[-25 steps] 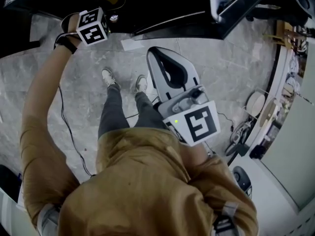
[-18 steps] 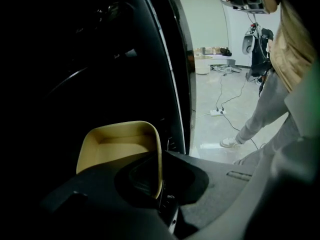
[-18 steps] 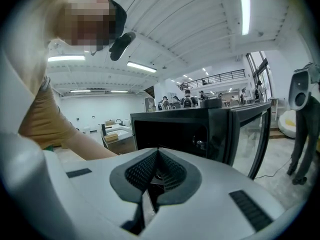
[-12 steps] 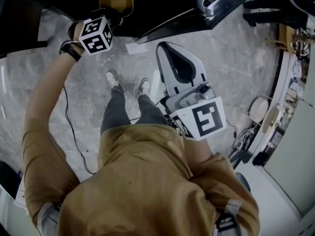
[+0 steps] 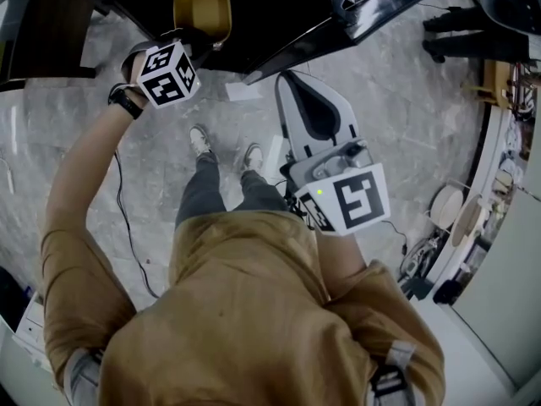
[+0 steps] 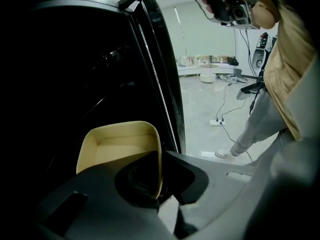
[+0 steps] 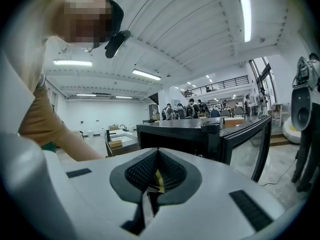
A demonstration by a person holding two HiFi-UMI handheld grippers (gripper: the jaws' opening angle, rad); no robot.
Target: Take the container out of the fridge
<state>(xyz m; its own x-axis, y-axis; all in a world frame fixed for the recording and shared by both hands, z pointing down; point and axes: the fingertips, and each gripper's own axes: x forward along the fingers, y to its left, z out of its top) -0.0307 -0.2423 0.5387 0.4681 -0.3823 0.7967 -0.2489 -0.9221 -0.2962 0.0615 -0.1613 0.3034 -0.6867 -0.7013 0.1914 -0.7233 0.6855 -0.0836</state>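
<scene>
Out at the open front of the black fridge [image 6: 75, 69], the left claw [image 6: 159, 181] pinches the right wall of the yellow container [image 6: 117, 146], one jaw inside the wall and one outside. The container is empty and sits upright against the dark interior; whether it rests on a shelf cannot be told. In the head view the person's left arm reaches forward, with the container [image 5: 201, 5] just beyond the left claw [image 5: 188, 41] at the fridge's edge. The fridge door [image 5: 376, 7] stands swung open to the right. The right claw [image 5: 292, 81] is held in front of the person's chest, well apart from the container, above the grey floor [image 5: 423, 117]. Its jaws are pressed together with nothing gripped [image 7: 157, 171], pointing toward the fridge.
</scene>
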